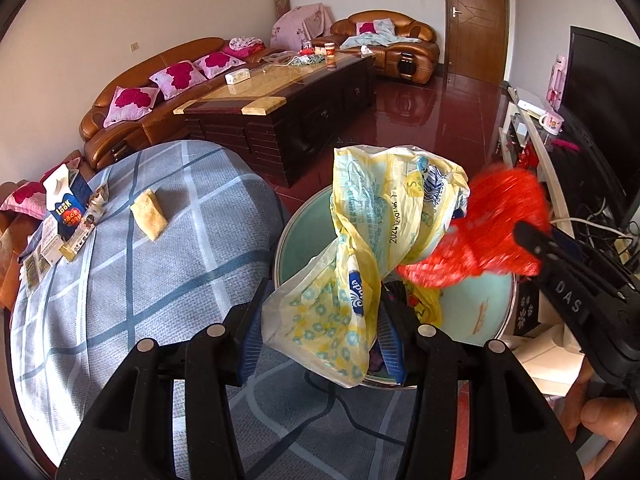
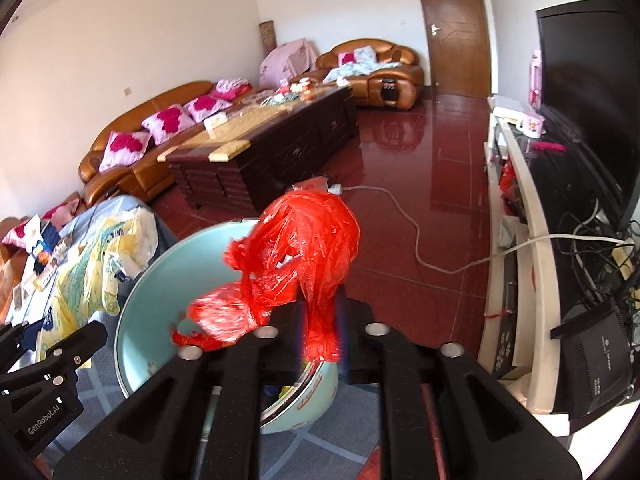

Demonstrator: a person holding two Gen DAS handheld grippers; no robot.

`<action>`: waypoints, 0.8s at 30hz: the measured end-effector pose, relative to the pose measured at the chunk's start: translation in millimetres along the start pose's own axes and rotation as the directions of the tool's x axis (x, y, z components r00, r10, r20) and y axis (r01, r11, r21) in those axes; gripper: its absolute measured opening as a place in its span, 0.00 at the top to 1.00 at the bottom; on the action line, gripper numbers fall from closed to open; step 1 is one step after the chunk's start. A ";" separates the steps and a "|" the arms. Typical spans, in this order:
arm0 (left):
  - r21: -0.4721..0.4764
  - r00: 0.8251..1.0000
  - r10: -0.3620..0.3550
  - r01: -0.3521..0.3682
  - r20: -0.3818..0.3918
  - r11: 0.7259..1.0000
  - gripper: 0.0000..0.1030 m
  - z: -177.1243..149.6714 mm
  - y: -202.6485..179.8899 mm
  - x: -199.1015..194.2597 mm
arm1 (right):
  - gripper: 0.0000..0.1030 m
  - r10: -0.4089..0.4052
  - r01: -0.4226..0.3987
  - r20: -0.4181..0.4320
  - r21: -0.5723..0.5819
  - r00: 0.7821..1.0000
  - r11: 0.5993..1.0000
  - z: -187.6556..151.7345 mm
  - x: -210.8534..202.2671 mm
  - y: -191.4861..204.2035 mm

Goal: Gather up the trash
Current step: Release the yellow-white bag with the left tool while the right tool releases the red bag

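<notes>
trash: yellow packaging bag [image 1: 360, 248] and red plastic bag [image 2: 296, 248], both hanging above the pale green bin [image 1: 480, 308].
left gripper [image 1: 320, 344]: clenched on the yellow bag's lower end; the bag's long axis rises upright from it.
right gripper [image 2: 320, 340]: jaws parted, the red bag's neck loose between them, bin mouth directly below.
worktop [image 1: 140, 280]: checked cloth, left of the bin; milk carton [image 1: 66, 200] and sponge [image 1: 149, 215] lie farther off.

white walls [image 1: 160, 12] | red tiled floor [image 2: 400, 248] | brown leather sofa [image 1: 120, 112] | wooden door [image 1: 474, 20]
</notes>
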State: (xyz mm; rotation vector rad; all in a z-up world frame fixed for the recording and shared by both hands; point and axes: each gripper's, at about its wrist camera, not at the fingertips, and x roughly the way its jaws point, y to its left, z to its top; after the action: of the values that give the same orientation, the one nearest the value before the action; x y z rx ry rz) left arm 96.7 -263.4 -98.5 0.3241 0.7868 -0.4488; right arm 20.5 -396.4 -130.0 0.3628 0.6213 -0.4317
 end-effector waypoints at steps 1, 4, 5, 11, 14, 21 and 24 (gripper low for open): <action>0.000 1.000 0.001 -0.001 -0.001 1.000 0.53 -0.3 0.1 0.3 | 0.63 0.001 -0.001 0.001 0.000 1.000 1.000 -0.6 0.9 -0.1; -0.002 1.000 0.006 -0.006 0.000 1.000 0.53 0.6 0.8 -0.1 | 0.62 0.019 -0.019 0.003 0.019 1.000 1.000 -0.7 0.2 -2.2; -0.004 1.000 0.007 -0.007 0.000 1.000 0.53 0.7 1.3 -0.1 | 0.62 0.021 -0.022 0.011 0.031 1.000 0.999 0.0 -1.7 -4.6; 0.004 1.000 0.004 -0.004 -0.002 1.000 0.52 1.1 0.0 1.7 | 0.62 0.004 -0.010 0.071 0.091 0.997 0.996 9.5 -18.5 -16.9; 0.008 1.000 0.001 -0.001 0.000 1.000 0.49 1.6 -3.7 2.2 | 0.62 -0.003 -0.007 0.094 0.112 0.996 0.994 13.7 -25.2 -20.9; 0.007 0.999 0.015 -0.015 0.041 1.000 0.23 4.1 -4.3 -7.8 | 0.62 -0.002 -0.014 0.122 0.133 0.993 0.991 16.6 -32.9 -24.9; 0.009 0.998 0.017 -0.018 0.061 1.000 0.17 4.6 -3.2 -14.3 | 0.62 0.006 -0.024 0.129 0.137 0.992 0.990 16.4 -35.1 -23.7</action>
State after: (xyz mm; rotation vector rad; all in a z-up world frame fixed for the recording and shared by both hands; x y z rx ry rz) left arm 89.0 -264.4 -85.2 0.3243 0.7220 -0.4442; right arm -8.9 -414.2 -100.3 0.4675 0.4644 -0.4808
